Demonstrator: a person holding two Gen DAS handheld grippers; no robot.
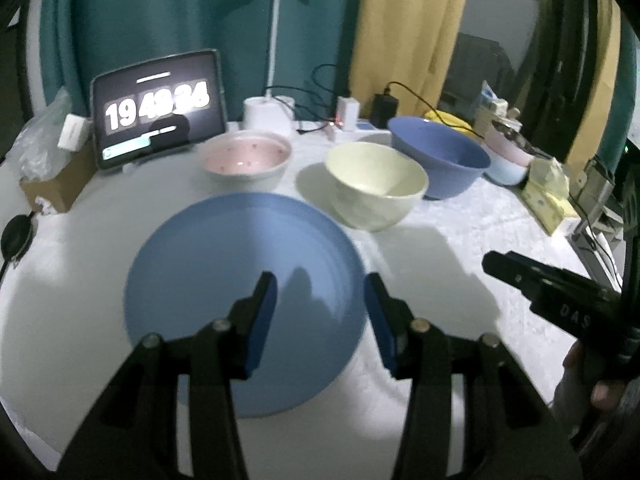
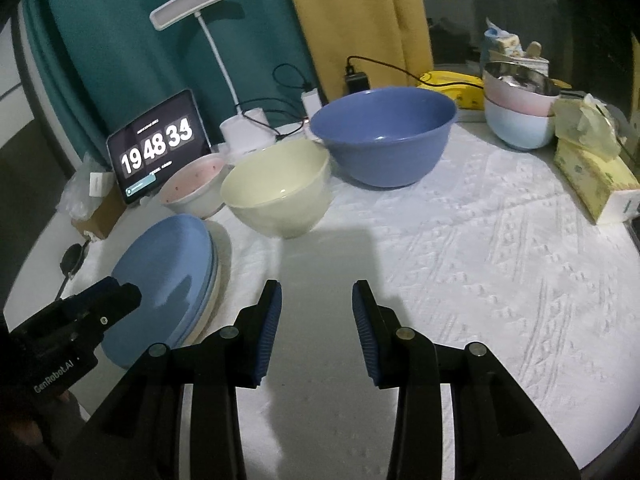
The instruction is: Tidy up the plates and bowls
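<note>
both grippers hang empty over the table, jaws apart with nothing between the pads: left gripper (image 1: 320, 292) above the blue plate (image 1: 244, 304), right gripper (image 2: 316, 300) over bare white tablecloth (image 2: 480, 260). plates look already stacked flat, blue one on top, so they're round and face up with no real long axis. cream bowl (image 2: 280, 188), pink speckled bowl (image 2: 192, 188) and big blue bowl (image 2: 384, 136) sit loose behind, mouths up, probably next to nest.

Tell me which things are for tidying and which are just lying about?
For the job: blue plate, cream bowl, big blue bowl, pink speckled bowl.

Just lying about: tablet clock, desk lamp, tissue box, charger.
</note>
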